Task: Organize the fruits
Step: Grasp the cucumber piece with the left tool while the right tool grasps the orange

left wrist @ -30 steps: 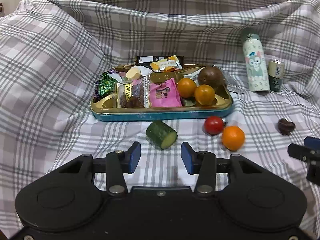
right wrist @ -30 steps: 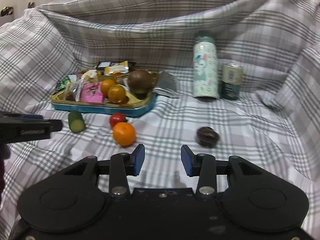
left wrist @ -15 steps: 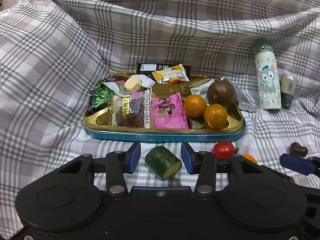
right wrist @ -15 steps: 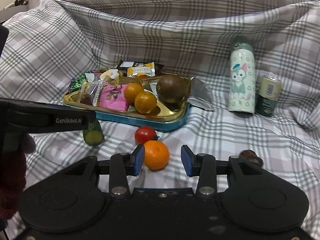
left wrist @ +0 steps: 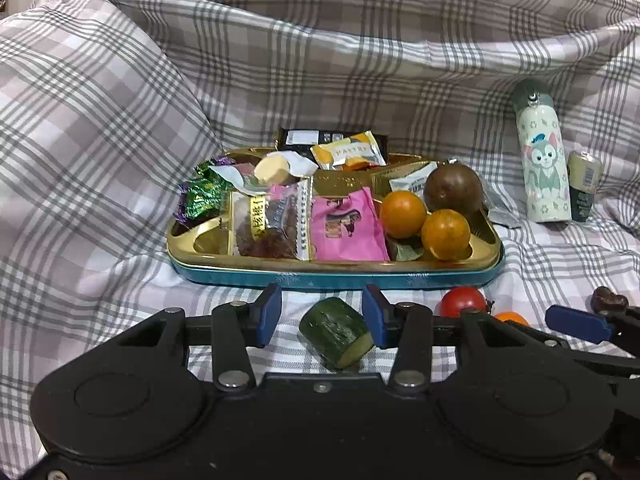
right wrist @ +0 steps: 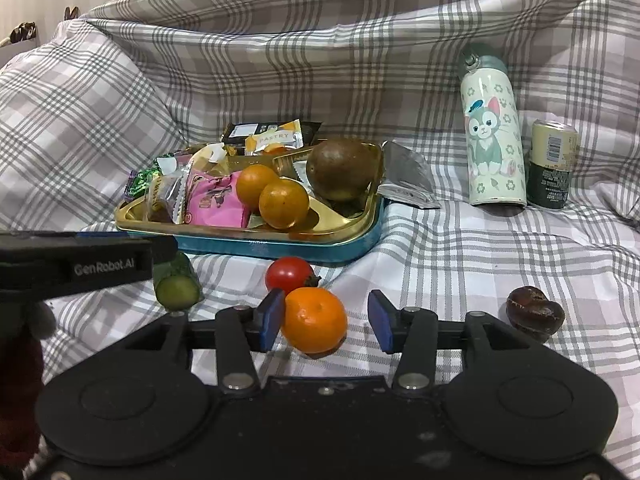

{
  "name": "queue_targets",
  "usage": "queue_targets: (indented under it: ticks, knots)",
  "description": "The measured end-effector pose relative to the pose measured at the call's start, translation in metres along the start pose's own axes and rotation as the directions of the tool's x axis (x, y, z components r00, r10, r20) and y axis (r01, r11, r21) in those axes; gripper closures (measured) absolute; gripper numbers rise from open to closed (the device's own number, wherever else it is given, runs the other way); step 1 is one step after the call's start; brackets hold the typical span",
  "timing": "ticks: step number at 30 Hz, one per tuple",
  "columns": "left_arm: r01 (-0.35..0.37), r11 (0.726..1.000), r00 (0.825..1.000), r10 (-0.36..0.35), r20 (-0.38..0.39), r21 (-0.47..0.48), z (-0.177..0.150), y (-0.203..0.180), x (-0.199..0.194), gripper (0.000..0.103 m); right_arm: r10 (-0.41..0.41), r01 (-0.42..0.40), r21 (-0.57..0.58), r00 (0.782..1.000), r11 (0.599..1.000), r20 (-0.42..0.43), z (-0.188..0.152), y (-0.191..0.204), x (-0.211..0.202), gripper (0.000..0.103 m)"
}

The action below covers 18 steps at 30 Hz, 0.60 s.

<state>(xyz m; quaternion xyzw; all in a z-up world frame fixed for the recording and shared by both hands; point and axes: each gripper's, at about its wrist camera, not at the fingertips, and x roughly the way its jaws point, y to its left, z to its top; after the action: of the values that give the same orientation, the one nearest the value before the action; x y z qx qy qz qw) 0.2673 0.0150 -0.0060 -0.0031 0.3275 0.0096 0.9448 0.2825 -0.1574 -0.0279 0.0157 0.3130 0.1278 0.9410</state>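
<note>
1. Tray (left wrist: 332, 280): gold inside, teal rim, set on the plaid bedsheet (left wrist: 120, 120). Its left and far parts hold snack packets (left wrist: 344, 228).
2. Already in the tray, right compartment: two oranges (left wrist: 402, 214) and one brown round fruit (left wrist: 453, 193). Judged as the sorted share.
3. Outstanding, all on the sheet near the tray's front edge: cucumber piece (left wrist: 336, 332), cherry tomato (right wrist: 289, 274), loose orange (right wrist: 314, 318), and a dark brown chestnut-like item (right wrist: 534, 312) further right.
4. Left hand-held gripper (left wrist: 320, 314): released, jaws apart, straddling the cucumber piece; the right pad looks close to or touching it, no squeeze evident.
5. Right hand-held gripper (right wrist: 322, 320): released, jaws apart around the loose orange, left pad just beside it.
6. Bystanders, far right: cartoon-cat bottle (right wrist: 494, 136) and small can (right wrist: 554, 164), both upright.
7. Progress estimate: under halfway; three pieces in, four left.
</note>
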Motion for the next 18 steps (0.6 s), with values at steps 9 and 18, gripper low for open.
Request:
queue_targets:
  ticks: [9, 18]
  knots:
    - [0.013, 1.0, 0.999, -0.013, -0.031, -0.017, -0.003, 0.004, 0.009, 0.049, 0.027, -0.028, -0.013, 0.999, 1.0, -0.016, -0.003, 0.006, 0.004, 0.053]
    - [0.056, 0.997, 0.997, -0.059, -0.053, -0.058, -0.003, 0.008, 0.015, 0.046, 0.016, -0.018, -0.059, 0.999, 0.998, -0.037, -0.008, 0.014, 0.009, 0.053]
